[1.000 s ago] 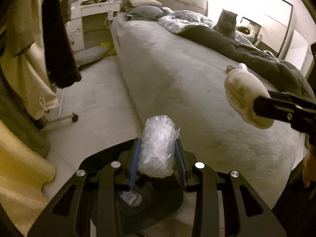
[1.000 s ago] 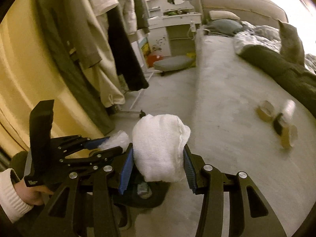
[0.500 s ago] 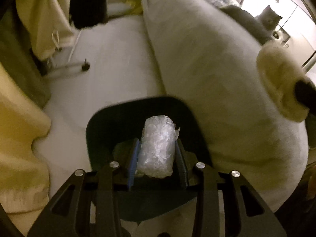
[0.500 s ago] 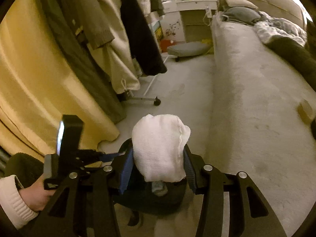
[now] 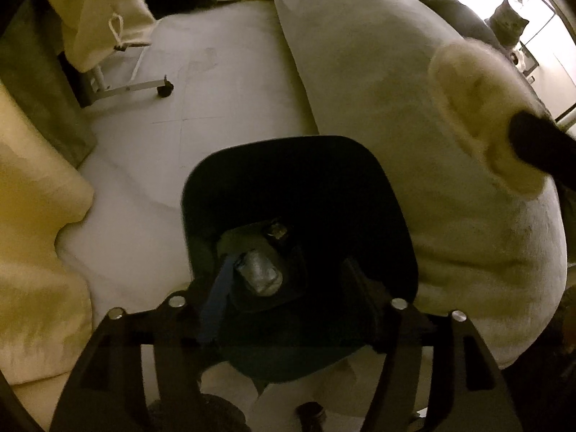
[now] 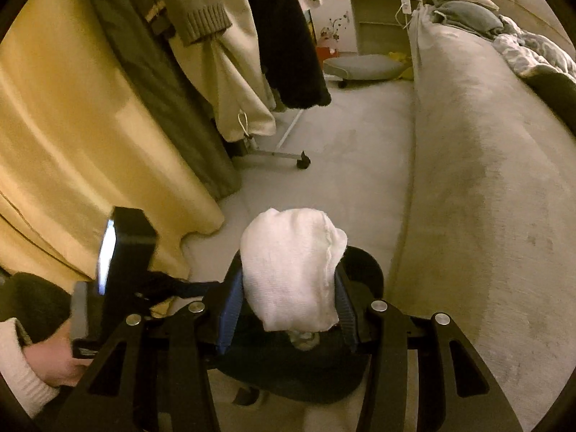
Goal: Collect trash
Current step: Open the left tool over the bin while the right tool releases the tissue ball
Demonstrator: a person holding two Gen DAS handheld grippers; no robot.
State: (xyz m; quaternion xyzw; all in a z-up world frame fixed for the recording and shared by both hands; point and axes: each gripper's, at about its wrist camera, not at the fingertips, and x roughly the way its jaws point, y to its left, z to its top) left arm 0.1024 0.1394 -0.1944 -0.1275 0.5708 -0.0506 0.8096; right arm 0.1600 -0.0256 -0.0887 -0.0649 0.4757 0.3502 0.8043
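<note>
Two grippers are over a dark bin (image 5: 298,180) that stands on the pale floor beside the bed (image 5: 378,82). The left gripper (image 5: 288,288) has just been opening its jaws; they stand apart now with nothing pressed between them, and the crumpled plastic wrap (image 5: 259,273) lies down inside the bin, near the blue left finger (image 5: 216,298). The right gripper (image 6: 288,306) is clenched on a white cloth wad (image 6: 291,266), held just above the bin's rim. A grey cat (image 5: 507,18) sits far back on the bed.
</note>
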